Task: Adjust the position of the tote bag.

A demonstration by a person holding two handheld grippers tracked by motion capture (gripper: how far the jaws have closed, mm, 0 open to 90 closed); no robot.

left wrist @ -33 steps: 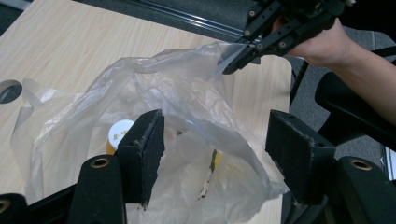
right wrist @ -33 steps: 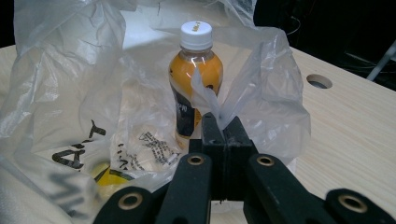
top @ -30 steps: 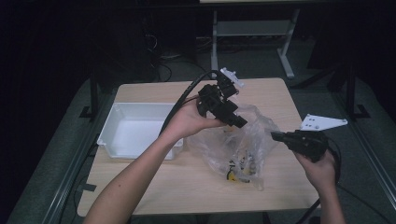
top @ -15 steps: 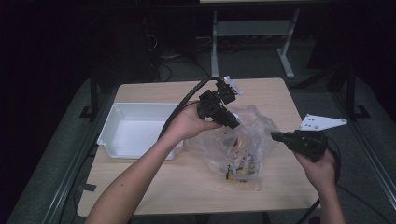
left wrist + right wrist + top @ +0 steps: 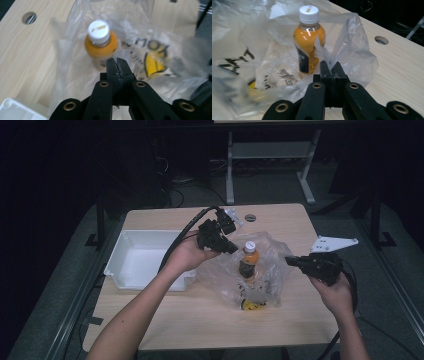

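A clear plastic bag with black print lies in the middle of the wooden table. Inside it stands an orange drink bottle with a white cap, upright. My left gripper is at the bag's upper left rim; its jaws have just been closing and now stand shut with thin film pinched between them. In the left gripper view the bottle is just beyond my left gripper. My right gripper is shut on the bag's right rim. In the right gripper view, film rises out of my right gripper, with the bottle behind it.
A white tray sits on the table's left half, close beside my left hand. A round hole is cut in the tabletop near the far edge. Something yellow lies in the bag's near end. Dark floor and a metal frame surround the table.
My left gripper has come down and to the right onto the bag's rim, and its jaws have gone from wide open to shut. The right gripper has kept still.
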